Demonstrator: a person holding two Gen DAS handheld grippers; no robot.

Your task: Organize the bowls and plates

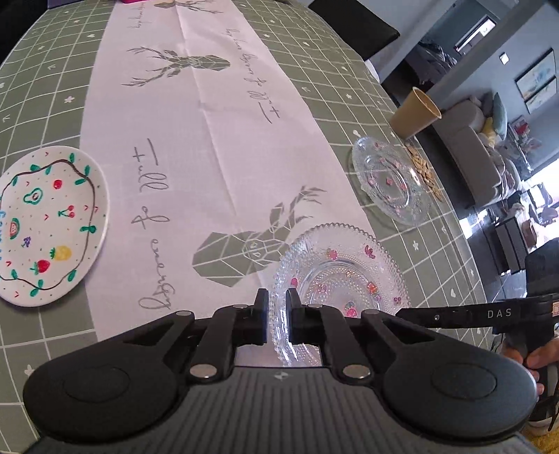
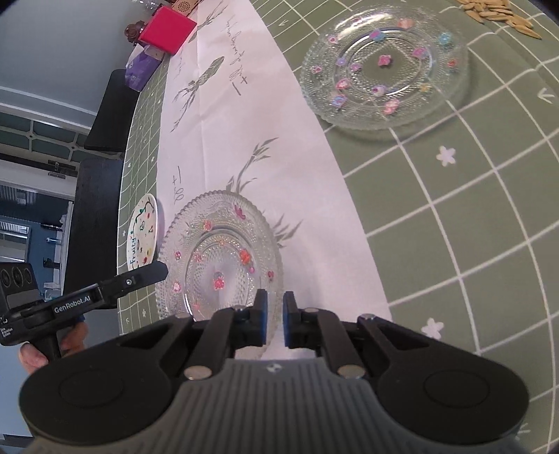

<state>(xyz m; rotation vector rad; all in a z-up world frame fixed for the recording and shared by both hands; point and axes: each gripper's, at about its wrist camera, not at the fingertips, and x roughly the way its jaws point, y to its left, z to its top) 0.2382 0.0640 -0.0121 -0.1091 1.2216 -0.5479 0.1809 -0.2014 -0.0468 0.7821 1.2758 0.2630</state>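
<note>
A clear beaded glass plate (image 1: 340, 276) (image 2: 223, 258) with small fruit stickers is held over the white deer-print runner (image 1: 209, 139). My left gripper (image 1: 277, 309) is shut on its near rim. My right gripper (image 2: 276, 310) is shut on the opposite rim. Each wrist view also shows the other gripper's fingers (image 1: 454, 316) (image 2: 139, 277) reaching the plate from the side. A second glass plate (image 1: 391, 181) (image 2: 384, 66) lies on the green tablecloth. A white plate (image 1: 49, 223) (image 2: 145, 234) painted with fruit lies at the table's other side.
A tan paper cup (image 1: 414, 113) stands near the table edge beside scattered seeds (image 1: 424, 171) (image 2: 499, 14). A red box (image 2: 167, 29) and a purple packet (image 2: 139, 70) sit at the far end. Black chairs (image 2: 108, 111) (image 1: 353, 28) stand along the table.
</note>
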